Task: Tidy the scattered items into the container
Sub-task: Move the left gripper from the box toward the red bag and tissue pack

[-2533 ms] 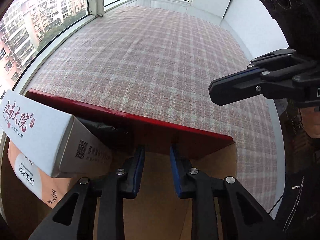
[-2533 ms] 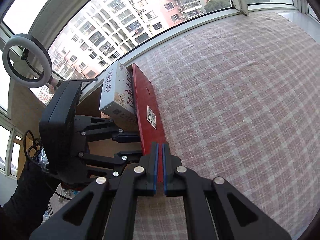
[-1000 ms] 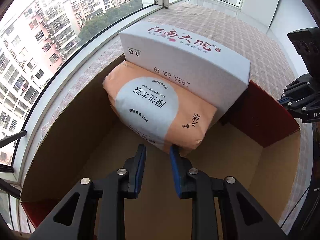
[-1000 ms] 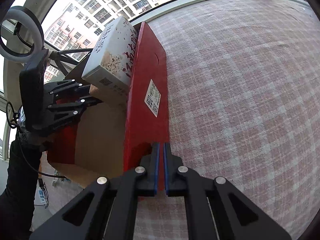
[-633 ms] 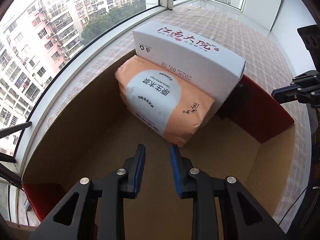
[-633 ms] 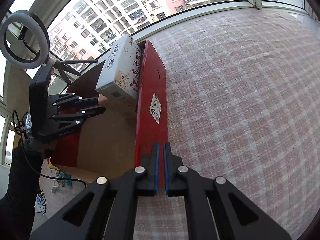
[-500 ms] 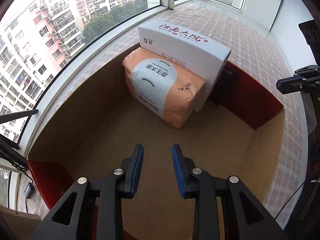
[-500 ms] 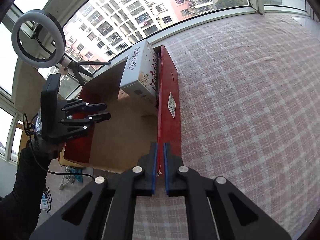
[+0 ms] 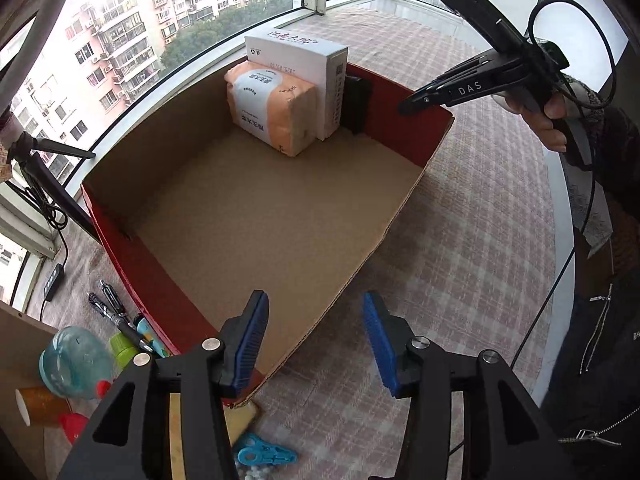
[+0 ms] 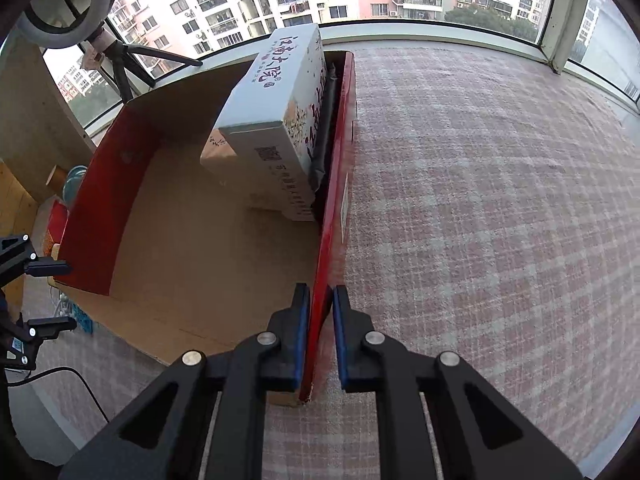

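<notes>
1 red cardboard box (image 9: 416,124) sits on the checked cloth (image 9: 460,240), and 3 things stand packed at its far end: 1 white carton (image 9: 296,76) upright, 1 orange tissue pack (image 9: 272,112) leaning against it, and 1 black item (image 9: 358,106) wedged between the carton and the red wall.

The left gripper (image 9: 316,344) is spread wide and holds nothing, poised over the box's near corner. Below and to its left lie the scattered bits: 2 pens (image 9: 110,312), 1 green cap (image 9: 120,342), 1 blue bottle (image 9: 74,362), 1 orange cup (image 9: 38,404) and 1 blue clip (image 9: 264,454).

Only the left wrist view shows that clutter and the person's right hand (image 9: 548,120). Only the right wrist view shows the right gripper (image 10: 321,328) straddling the box's right wall near its front corner, jaws slightly parted with a sliver of gap on either side, so it is not clamping. That view also shows the carton's printed top and a ring light (image 10: 68,4).
</notes>
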`<state>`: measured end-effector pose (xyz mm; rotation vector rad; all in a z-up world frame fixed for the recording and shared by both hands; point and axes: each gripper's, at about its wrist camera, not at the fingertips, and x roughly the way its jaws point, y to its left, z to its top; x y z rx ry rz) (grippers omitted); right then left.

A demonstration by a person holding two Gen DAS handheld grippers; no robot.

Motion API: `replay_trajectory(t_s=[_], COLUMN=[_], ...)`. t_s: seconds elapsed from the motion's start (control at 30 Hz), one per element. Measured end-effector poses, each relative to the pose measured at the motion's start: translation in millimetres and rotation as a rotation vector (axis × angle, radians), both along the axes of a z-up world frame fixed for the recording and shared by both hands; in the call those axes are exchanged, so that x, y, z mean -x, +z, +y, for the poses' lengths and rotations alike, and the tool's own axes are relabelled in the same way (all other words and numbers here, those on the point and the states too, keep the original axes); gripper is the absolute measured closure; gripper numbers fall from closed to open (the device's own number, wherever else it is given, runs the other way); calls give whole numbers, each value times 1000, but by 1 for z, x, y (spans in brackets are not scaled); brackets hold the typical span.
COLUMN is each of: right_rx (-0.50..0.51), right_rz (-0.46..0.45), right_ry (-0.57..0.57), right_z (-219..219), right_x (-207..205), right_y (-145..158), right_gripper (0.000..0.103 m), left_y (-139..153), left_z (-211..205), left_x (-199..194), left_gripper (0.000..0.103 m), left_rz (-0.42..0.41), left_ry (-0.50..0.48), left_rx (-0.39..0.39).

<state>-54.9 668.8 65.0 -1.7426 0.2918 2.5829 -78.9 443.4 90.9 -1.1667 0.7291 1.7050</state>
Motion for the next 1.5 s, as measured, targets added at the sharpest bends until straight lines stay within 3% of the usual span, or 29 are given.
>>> replay_trajectory(t_s=[0.27,0.4,0.5,0.6,0.67,0.73,0.9,1.03,1.1,1.2,1.37,1.5], right_rx=[-42,-68,-76,-84,-75,-61,-28,-2,4,16,43,58], right_rz=[-2,4,11,26,56,100,212,299,322,350,372,382], right_ry=[-26,-36,-48,-49,-61,-78,-122,-154,-130,-94,-41,18], right_z=[11,13,15,13,6,-4,-30,-52,-73,-103,-159,-206], right_x=[8,13,16,11,0,-17,-59,-93,-107,-126,-141,-139], right_y=[4,4,4,6,14,26,57,82,92,106,112,113], right_gripper=[95,95,94,94,91,77,59,47,46,35,35,35], left_y=[-20,-17,-16,-10,2,18,38,45,50,62,85,95], left_z=[-9,-11,-12,-18,-29,-43,-95,-160,-197,-252,-331,-376], left_x=[-20,-33,-40,-39,-40,-48,-82,-106,-116,-121,-129,-134], left_gripper=[63,63,63,61,61,57,38,36,31,28,27,27], left_rz=[-59,-89,-74,-49,-28,-6,52,65,85,145,214,220], left_ry=[31,32,37,105,159,217,361,494,569,693,834,906], left_rx=[-8,-60,-76,-108,-157,-213,-270,-284,-279,-247,-226,-231])
